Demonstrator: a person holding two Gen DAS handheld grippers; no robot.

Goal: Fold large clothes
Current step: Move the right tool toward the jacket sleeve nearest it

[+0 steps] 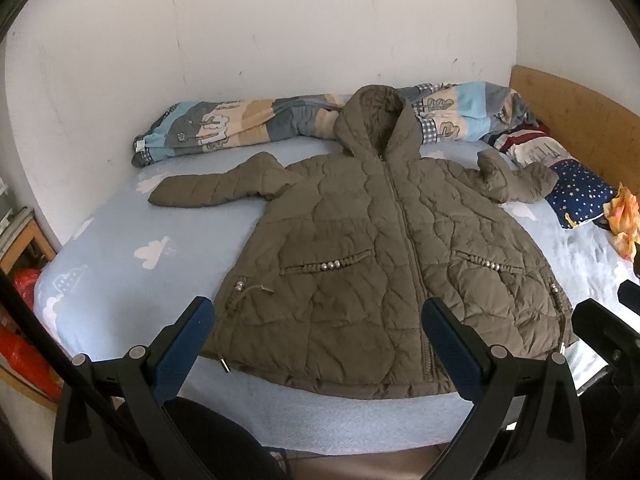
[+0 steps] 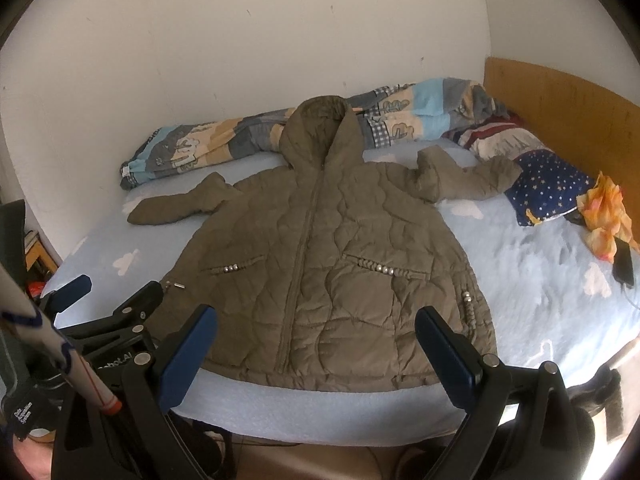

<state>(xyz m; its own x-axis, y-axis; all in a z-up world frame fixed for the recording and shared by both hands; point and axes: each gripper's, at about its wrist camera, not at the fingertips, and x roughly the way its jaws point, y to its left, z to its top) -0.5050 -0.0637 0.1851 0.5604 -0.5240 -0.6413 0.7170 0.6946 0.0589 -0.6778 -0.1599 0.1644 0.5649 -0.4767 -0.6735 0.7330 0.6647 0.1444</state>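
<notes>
An olive quilted hooded jacket (image 1: 360,240) lies flat, front up and zipped, on the light blue cloud-print bed sheet (image 1: 120,280). Its hood (image 1: 376,124) points toward the wall. One sleeve (image 1: 208,192) stretches out to the left; the other sleeve (image 1: 516,184) is bent and bunched near the pillows. My left gripper (image 1: 318,308) hovers open over the jacket's hem, holding nothing. My right gripper (image 2: 317,314) is also open and empty above the hem of the jacket (image 2: 320,240). The left gripper (image 2: 116,286) shows at the left of the right wrist view.
A rolled patterned duvet (image 1: 240,128) lies along the white wall. Pillows (image 1: 576,192) and an orange cloth (image 1: 624,220) sit by the wooden headboard (image 1: 576,116) on the right. A phone (image 2: 624,266) lies on the sheet. A wooden shelf (image 1: 28,240) stands left of the bed.
</notes>
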